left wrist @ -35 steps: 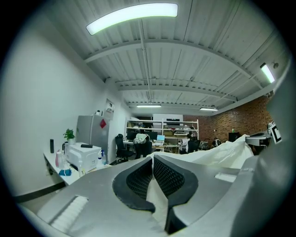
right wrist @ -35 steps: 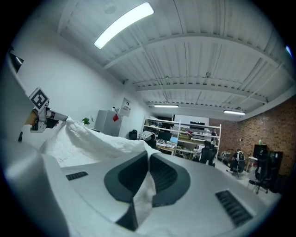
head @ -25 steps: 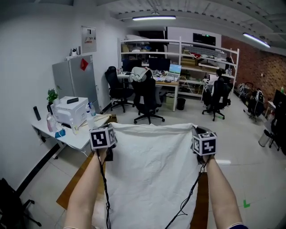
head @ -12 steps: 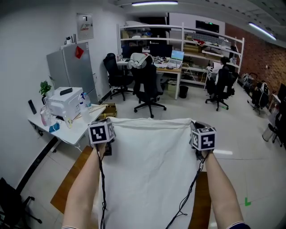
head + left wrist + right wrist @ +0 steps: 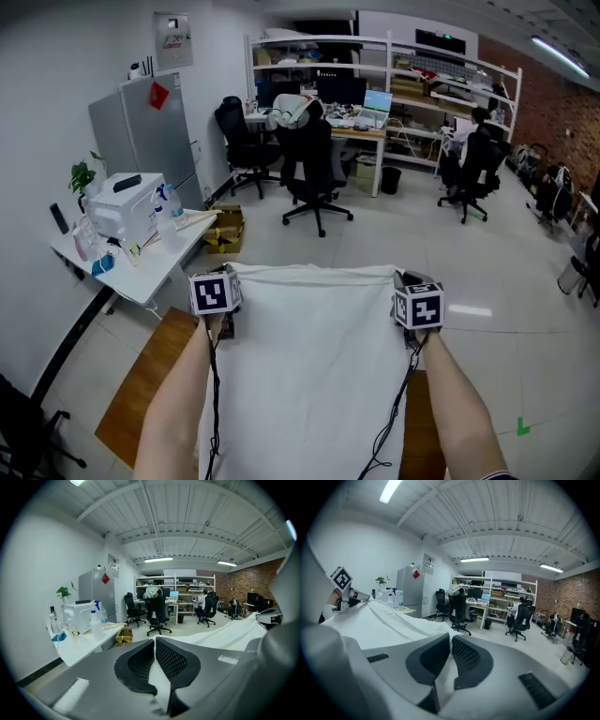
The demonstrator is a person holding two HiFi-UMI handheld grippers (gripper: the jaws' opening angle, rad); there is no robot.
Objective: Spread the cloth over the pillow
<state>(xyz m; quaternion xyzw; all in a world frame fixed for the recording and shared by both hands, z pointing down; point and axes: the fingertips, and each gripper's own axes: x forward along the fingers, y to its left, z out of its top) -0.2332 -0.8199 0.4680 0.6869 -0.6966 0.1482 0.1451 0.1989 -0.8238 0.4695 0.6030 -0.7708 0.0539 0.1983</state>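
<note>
Cloth (image 5: 309, 366) lower than before, corners between fingers (image 5: 174, 660) of left gripper (image 5: 154, 644), right gripper (image 5: 451, 641)

Ceiling tube lights (image 5: 558, 47) lit the room brightly and evenly, leaving a pale glare patch on the floor (image 5: 469, 310) and only faint fold shadows on the cloth (image 5: 309, 366). Both gripper views were round fisheye pictures, black-cornered, with bowed walls and soft, blurred foregrounds.

At upper left stands a grey fridge (image 5: 141, 139), below it a white table (image 5: 150, 277) bearing a printer (image 5: 124, 204) and potted plant (image 5: 81, 176); black office chairs (image 5: 317, 169) sit upper middle before white shelves (image 5: 422, 70), a brick wall (image 5: 553, 122) upper right.
</note>
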